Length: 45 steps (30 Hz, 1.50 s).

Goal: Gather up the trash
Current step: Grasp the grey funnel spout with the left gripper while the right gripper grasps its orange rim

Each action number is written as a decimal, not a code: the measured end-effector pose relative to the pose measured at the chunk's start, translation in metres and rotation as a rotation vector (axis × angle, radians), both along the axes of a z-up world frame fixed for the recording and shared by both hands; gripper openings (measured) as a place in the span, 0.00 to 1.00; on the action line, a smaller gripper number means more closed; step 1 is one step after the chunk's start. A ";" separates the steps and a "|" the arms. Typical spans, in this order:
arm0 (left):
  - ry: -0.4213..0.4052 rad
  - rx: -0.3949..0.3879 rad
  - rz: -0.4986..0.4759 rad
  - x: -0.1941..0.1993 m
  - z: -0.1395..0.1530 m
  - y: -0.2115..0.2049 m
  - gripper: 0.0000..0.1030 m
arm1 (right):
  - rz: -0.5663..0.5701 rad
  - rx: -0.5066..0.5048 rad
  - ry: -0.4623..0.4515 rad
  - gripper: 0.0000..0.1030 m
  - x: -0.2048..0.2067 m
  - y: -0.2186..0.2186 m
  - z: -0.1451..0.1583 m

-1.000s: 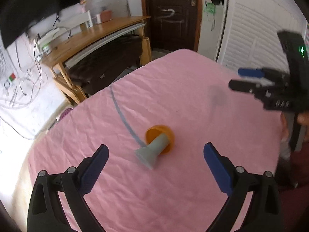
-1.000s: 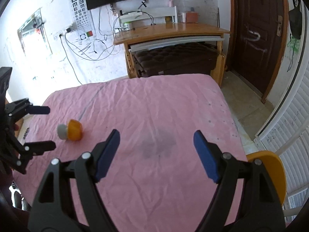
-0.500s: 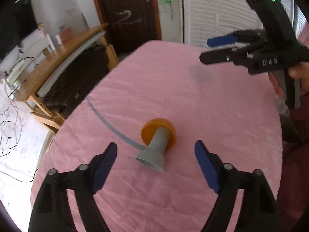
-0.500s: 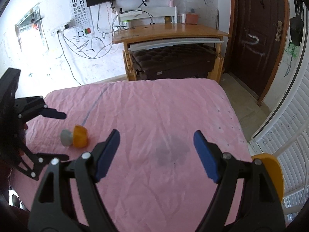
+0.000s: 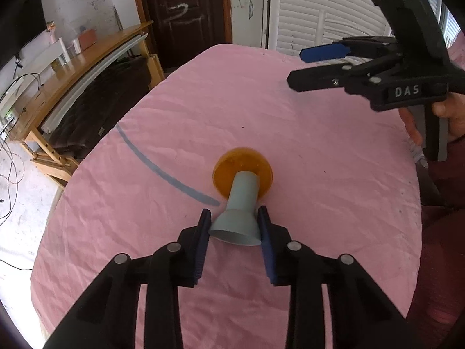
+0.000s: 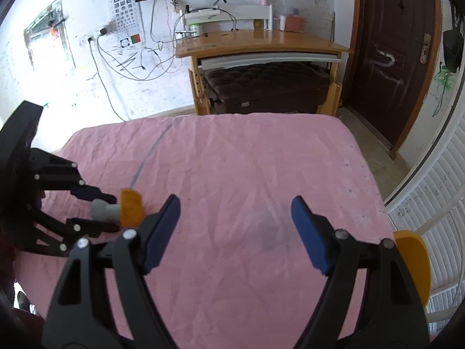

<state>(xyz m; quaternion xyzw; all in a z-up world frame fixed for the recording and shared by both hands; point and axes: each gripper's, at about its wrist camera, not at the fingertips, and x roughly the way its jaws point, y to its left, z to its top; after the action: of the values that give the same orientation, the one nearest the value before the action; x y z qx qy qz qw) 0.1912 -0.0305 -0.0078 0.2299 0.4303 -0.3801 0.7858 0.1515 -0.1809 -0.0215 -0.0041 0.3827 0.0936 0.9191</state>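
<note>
Wrinkled pink cloth covers the counter, crossed by one curved blue-grey line. On it lies a single piece of trash: a toy mushroom with a rounded orange cap and a smooth grey flared stem, resting on its side just right of that line. The left gripper is closing, its blue pads against both sides of the stem's flared base. Only the left wrist view shows this contact clearly, plus a hand holding the right gripper's black handle. The right wrist view alone shows the right gripper spread wide and empty over bare cloth, right of the mushroom, and one yellow rounded object at the cloth's right edge.
</note>
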 end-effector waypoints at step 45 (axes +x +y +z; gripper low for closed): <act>-0.122 -0.001 0.515 -0.005 -0.003 0.065 0.28 | 0.127 -0.122 0.057 0.12 0.020 0.106 -0.036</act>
<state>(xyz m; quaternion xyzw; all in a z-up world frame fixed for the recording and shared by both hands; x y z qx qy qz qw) 0.1865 0.0340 -0.0105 0.1347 0.4263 -0.1531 0.8813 0.1720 -0.0753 -0.0578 -0.0815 0.4128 0.1283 0.8980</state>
